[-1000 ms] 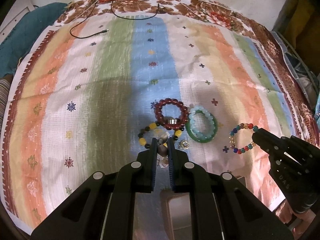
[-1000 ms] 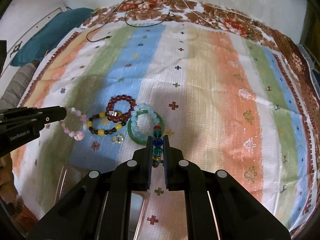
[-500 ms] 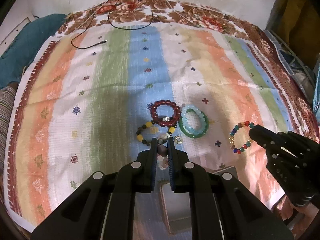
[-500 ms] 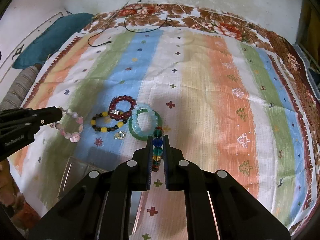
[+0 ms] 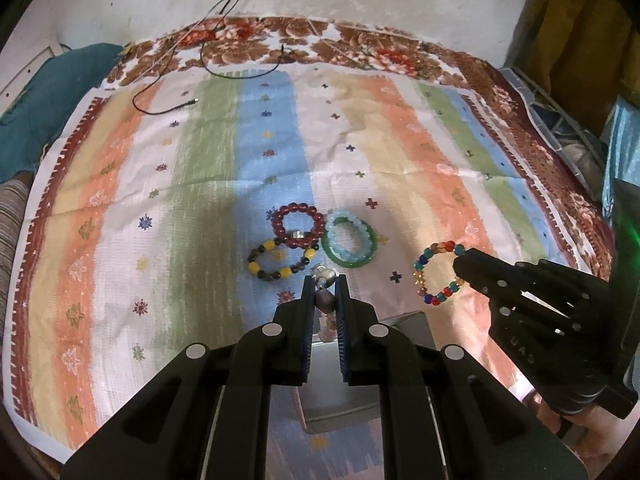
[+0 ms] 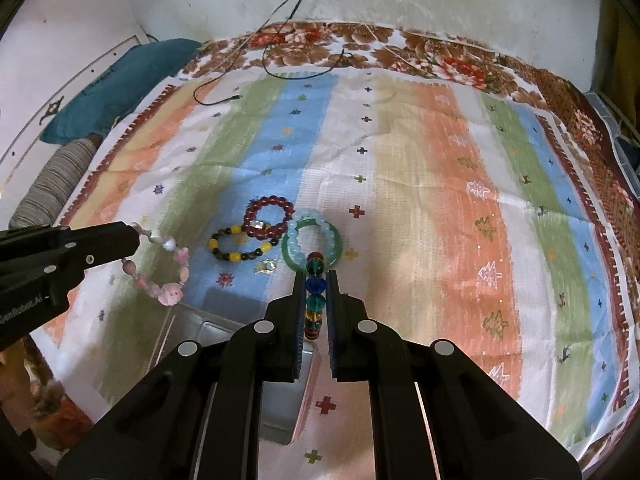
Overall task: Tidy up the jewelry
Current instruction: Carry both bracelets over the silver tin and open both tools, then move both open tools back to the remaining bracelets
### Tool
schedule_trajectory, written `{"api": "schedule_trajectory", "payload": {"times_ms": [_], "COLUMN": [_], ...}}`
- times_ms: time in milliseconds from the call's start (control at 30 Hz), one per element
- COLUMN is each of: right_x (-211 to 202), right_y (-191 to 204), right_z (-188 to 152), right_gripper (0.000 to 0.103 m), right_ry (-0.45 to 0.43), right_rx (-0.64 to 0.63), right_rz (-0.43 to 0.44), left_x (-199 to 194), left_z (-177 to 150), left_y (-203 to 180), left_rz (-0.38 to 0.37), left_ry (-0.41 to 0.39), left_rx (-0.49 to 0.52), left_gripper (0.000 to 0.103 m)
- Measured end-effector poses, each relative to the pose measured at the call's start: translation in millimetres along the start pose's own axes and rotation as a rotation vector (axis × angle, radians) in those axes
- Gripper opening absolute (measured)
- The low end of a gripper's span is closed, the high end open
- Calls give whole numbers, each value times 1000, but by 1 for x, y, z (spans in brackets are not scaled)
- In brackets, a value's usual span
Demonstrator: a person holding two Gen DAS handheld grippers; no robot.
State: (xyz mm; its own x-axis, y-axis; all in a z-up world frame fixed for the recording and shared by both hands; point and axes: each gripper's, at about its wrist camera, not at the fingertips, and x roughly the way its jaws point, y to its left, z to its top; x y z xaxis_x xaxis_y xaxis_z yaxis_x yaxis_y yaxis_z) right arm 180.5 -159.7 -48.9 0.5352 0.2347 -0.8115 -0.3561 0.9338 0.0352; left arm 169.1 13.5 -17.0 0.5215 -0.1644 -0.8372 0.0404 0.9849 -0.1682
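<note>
My left gripper [image 5: 325, 283] is shut on a pink bead bracelet [image 6: 160, 268], which hangs from it above the cloth. My right gripper [image 6: 314, 278] is shut on a multicoloured bead bracelet [image 5: 438, 272], also held up in the air. On the striped cloth lie a dark red bracelet [image 5: 298, 226], a yellow-and-black bracelet [image 5: 280, 260], a green bangle with a pale blue bracelet on it [image 5: 350, 242] and a small silver ring [image 6: 266, 267]. A clear tray [image 5: 340, 380] sits below both grippers at the near edge.
A black cable [image 5: 224, 68] lies at the far edge of the cloth [image 5: 160, 200]. A teal cushion [image 6: 120, 84] lies at the left. A wall stands behind, and clutter lines the right side.
Both grippers have risen and pulled back toward the near edge with their bracelets. The jewelry on the cloth has not moved.
</note>
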Motion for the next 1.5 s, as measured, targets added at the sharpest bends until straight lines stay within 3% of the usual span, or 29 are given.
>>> {"api": "schedule_trajectory", "payload": {"times_ms": [300,833,867,900,933,1033,1133,1500], "right_x": [-32,-44,-44,-45,-47,-45,-37,-12], "right_y": [13,21,20,20,20,16,10,1], "right_z": [-8,-35,-36,-35,-35,-33,-32,-15], "right_gripper": [11,12,20,35,40,41,42,58], "right_ry": [-74,-50,-52,-60,-67,-71,-51,-19], "right_rx": [-18,-30,-27,-25,-24,-23,-10,10], "right_rz": [38,80,79,79,76,45,31,-7], "left_x": [-24,-39,-39,-38,-37,-35,-34,-3], "left_z": [-12,-32,-32,-31,-31,-30,-26,-15], "left_y": [-8,-18,-19,-18,-18,-13,-3,32], "left_rz": [-15,-43,-36,-25,-17,16,38,149], "left_ry": [-48,-67,-64,-61,-62,-63,-69,-14], "left_rx": [32,56,54,51,49,28,-4,-66], "left_gripper": [10,13,25,30,34,36,44,50]}}
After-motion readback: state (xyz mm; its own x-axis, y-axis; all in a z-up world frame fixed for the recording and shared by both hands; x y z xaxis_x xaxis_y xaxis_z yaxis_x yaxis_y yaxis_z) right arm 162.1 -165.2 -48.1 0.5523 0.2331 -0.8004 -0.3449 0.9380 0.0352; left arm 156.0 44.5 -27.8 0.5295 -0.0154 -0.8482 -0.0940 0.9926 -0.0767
